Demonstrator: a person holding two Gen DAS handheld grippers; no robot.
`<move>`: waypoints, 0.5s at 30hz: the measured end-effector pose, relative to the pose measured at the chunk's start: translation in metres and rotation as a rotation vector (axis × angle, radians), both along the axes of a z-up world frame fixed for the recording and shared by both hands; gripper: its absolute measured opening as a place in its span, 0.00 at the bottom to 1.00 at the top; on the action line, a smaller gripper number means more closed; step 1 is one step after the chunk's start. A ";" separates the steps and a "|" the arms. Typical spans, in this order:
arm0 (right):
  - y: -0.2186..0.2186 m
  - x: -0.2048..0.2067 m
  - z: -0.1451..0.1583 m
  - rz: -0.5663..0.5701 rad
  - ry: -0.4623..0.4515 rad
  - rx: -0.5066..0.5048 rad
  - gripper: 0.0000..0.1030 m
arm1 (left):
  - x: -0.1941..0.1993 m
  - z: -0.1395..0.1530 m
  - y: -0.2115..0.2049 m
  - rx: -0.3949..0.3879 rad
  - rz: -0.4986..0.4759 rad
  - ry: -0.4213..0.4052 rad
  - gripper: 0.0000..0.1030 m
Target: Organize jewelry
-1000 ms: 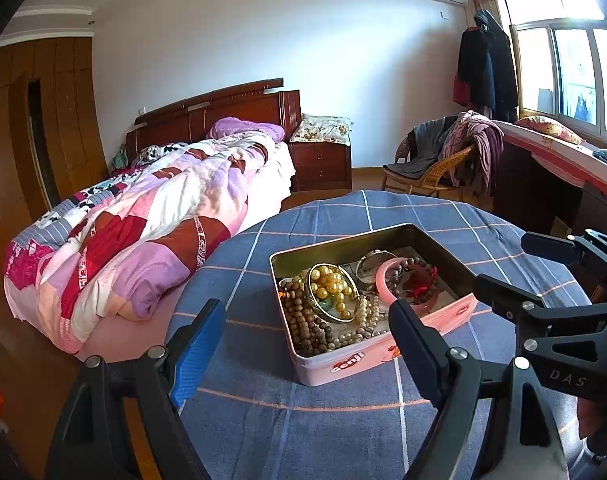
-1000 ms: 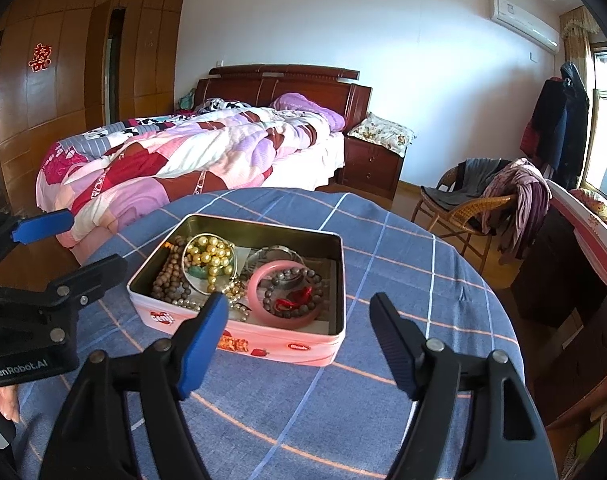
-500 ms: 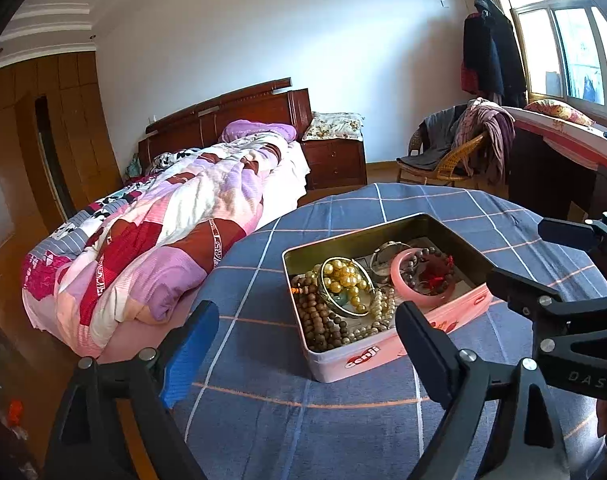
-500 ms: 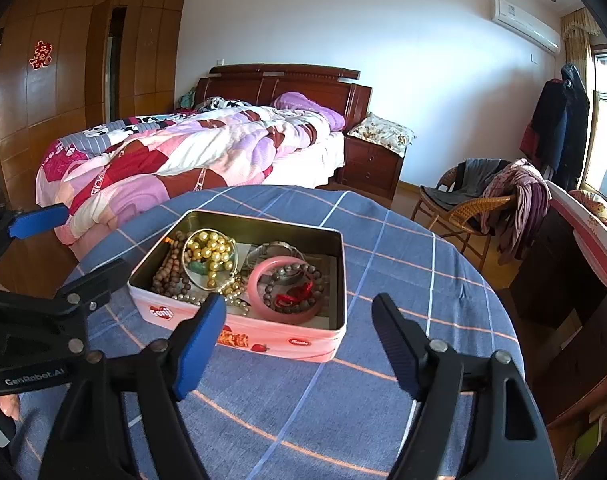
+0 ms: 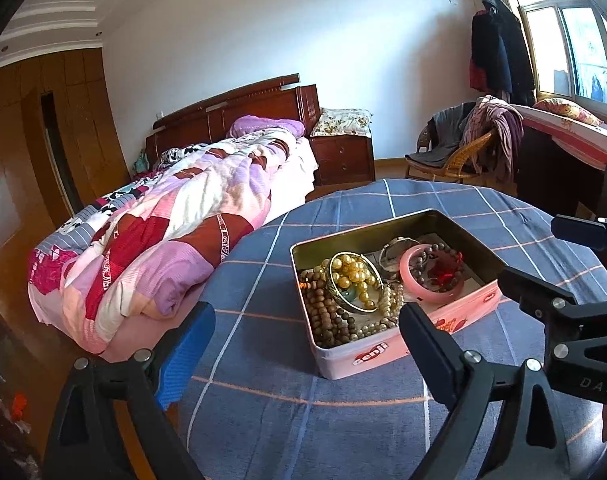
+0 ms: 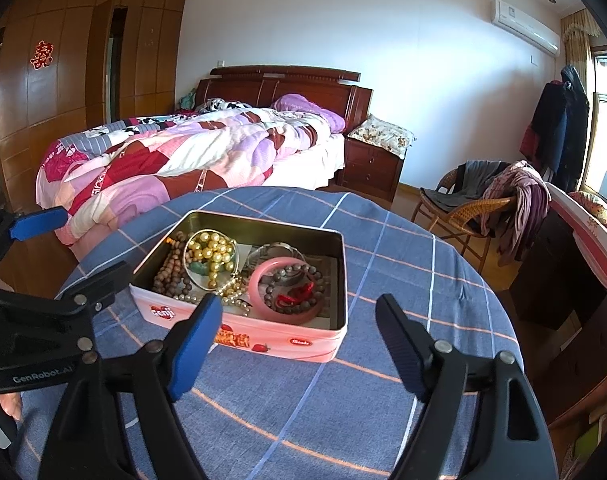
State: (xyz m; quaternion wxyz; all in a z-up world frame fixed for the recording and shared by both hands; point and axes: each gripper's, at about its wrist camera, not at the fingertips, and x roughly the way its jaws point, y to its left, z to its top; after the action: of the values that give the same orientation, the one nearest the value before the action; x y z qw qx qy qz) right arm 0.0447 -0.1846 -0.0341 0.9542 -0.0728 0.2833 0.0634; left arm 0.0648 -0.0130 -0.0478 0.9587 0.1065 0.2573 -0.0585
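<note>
A round table [image 6: 383, 420] covered in a blue checked cloth fills the lower part of both views, with a bed [image 6: 175, 160] beyond it at about ten o'clock and a wicker chair [image 6: 463, 208] at two o'clock. Near the table's middle an open pink tin [image 6: 287, 340] is set, and all the jewelry is gathered inside it.

The left gripper [image 5: 303, 344] is held low at six o'clock of its own view, its jaws spread nearly as wide as they go after just having been opening; nothing is held between them. The right gripper [image 6: 299, 328] is likewise held before the tin, its jaws having just been opening and empty.

Within the tin, a long strand of brown wooden beads [image 6: 169, 272] is heaped at nine o'clock. A gold bangle [image 6: 223, 256] is propped over a cluster of gold pearls [image 6: 211, 248] at eleven o'clock. A pink bangle [image 6: 263, 300] lies at four o'clock, ringing a dark bead bracelet [image 6: 299, 276] with a red tassel.

The bangles are judged stiff, light and smooth, best taken across the rim. The strands are judged limp and liable to tangle and drag neighbours, so a pinch on a free loop would be preferred.
</note>
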 end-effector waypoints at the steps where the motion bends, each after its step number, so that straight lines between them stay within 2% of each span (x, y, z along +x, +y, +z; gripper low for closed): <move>1: 0.000 0.000 0.000 0.000 0.000 -0.001 0.79 | 0.000 0.000 0.000 0.002 0.004 -0.003 0.91; 15: -0.001 -0.001 0.000 -0.003 0.006 0.000 0.80 | -0.002 0.001 0.003 0.014 0.026 -0.035 0.92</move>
State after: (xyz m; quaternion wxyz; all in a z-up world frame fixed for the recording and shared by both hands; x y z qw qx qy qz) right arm 0.0440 -0.1856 -0.0339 0.9534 -0.0723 0.2864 0.0621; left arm 0.0631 -0.0097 -0.0472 0.9629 0.1108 0.2422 -0.0424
